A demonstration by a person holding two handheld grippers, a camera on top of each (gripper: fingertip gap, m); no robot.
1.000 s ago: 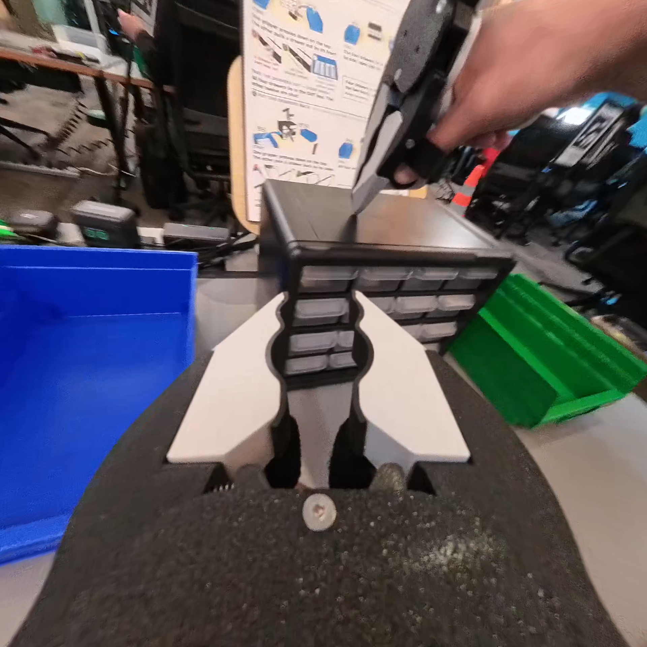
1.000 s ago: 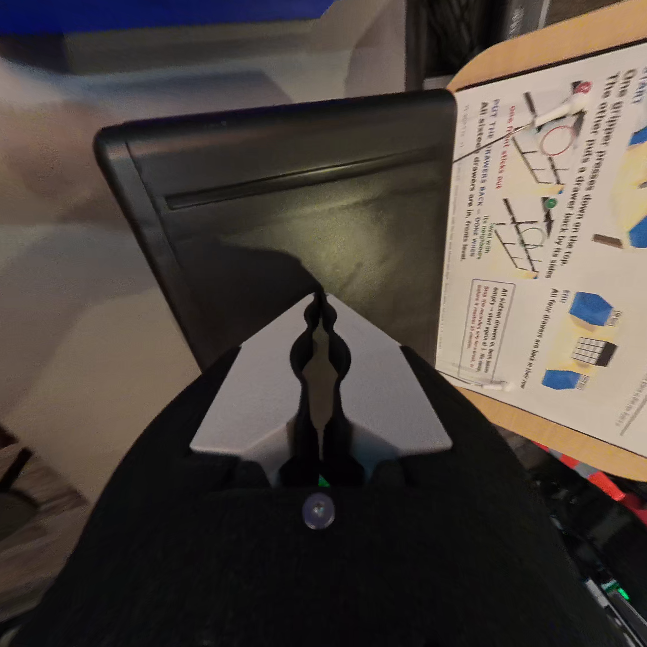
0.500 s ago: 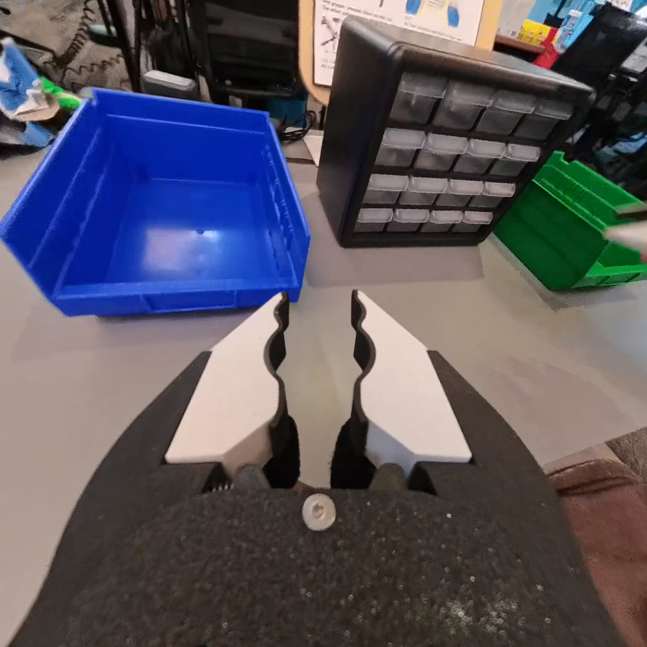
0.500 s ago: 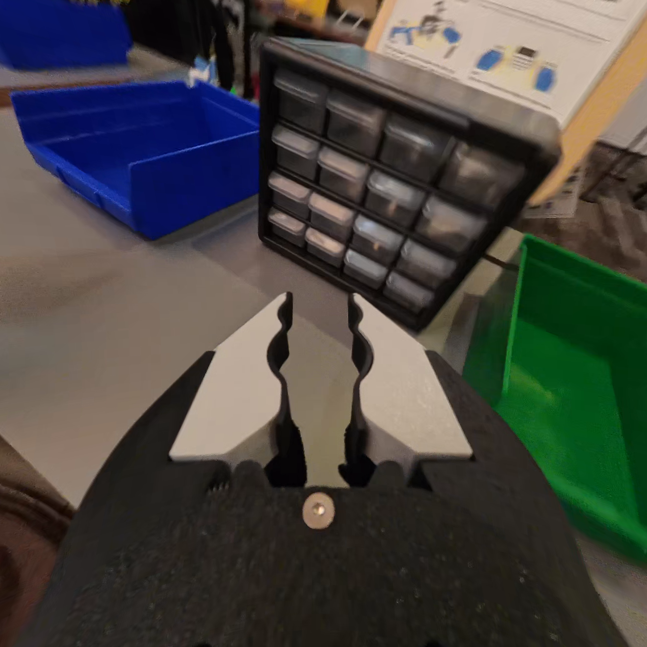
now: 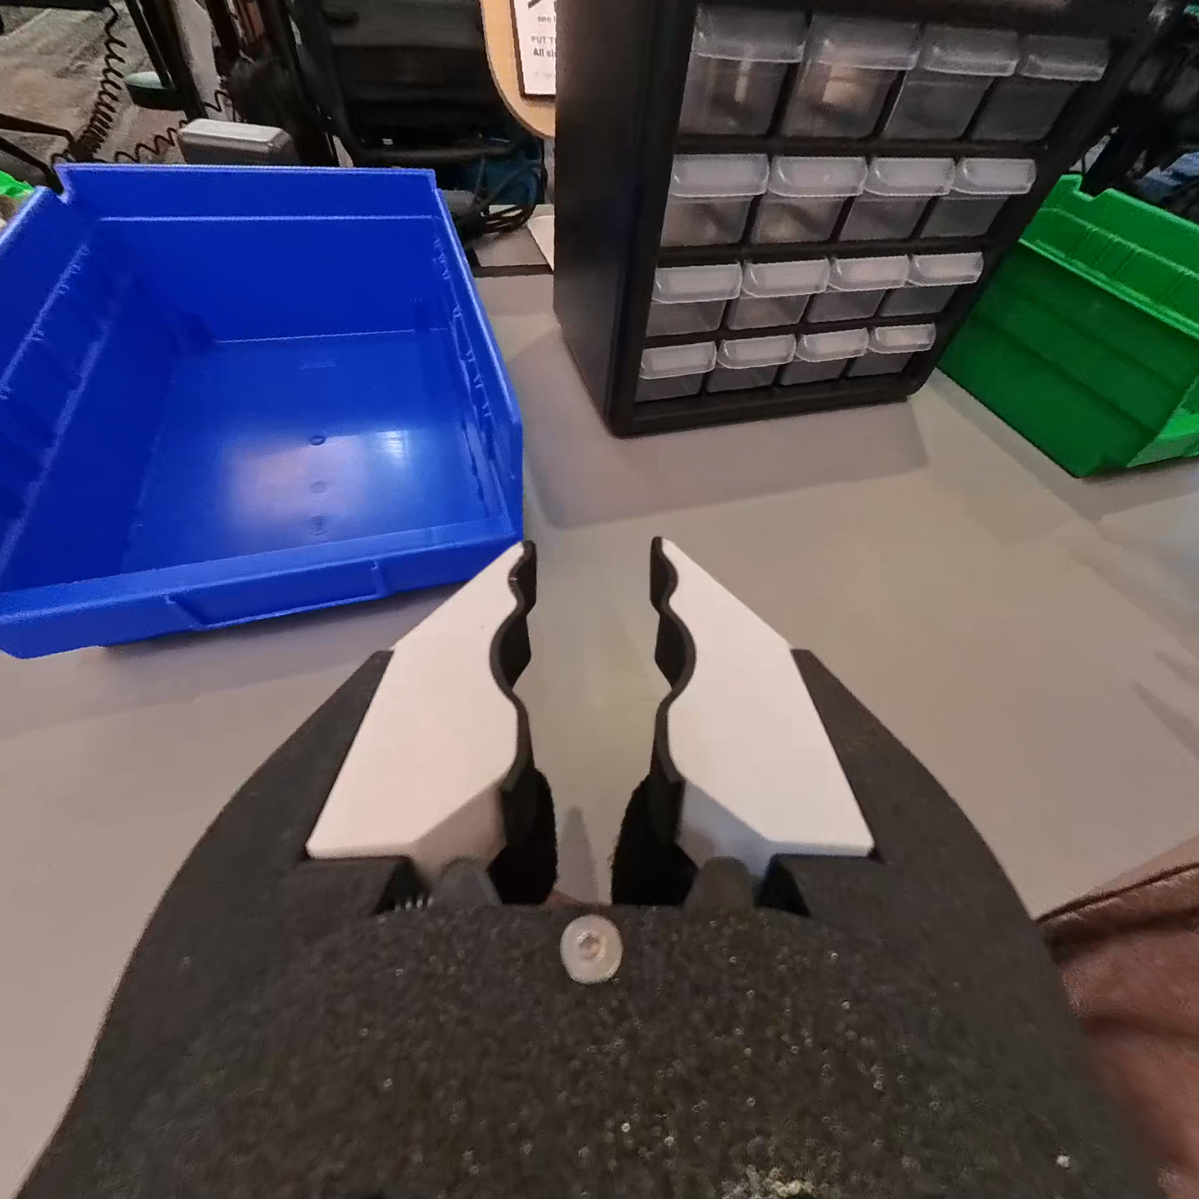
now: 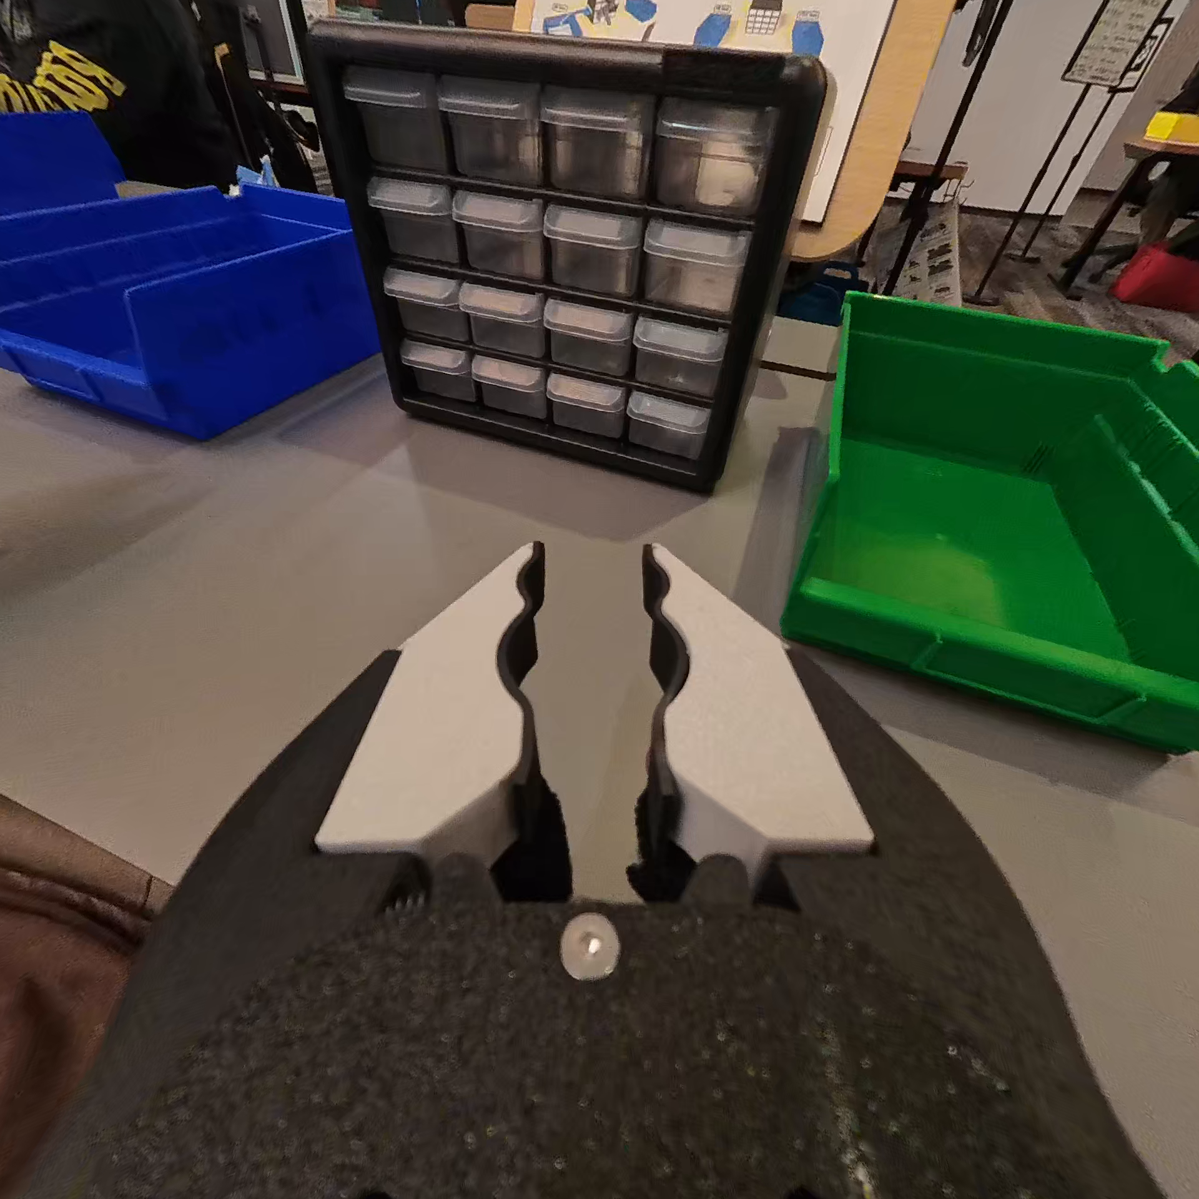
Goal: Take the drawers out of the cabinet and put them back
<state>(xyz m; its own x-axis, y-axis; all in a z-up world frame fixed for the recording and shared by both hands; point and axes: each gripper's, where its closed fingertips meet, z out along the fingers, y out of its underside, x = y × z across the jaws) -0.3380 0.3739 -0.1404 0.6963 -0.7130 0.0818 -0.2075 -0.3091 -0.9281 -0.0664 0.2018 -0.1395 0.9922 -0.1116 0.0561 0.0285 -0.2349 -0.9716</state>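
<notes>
Ahead of both grippers' spread, empty jaws, well apart, stands the cabinet, drawers all in.

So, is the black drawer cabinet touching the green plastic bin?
Apart. In the right wrist view, a strip of grey table shows between the black drawer cabinet and the green plastic bin.

Printed sheet on the board behind the cabinet, yellow lettering on dark clothing.
</notes>
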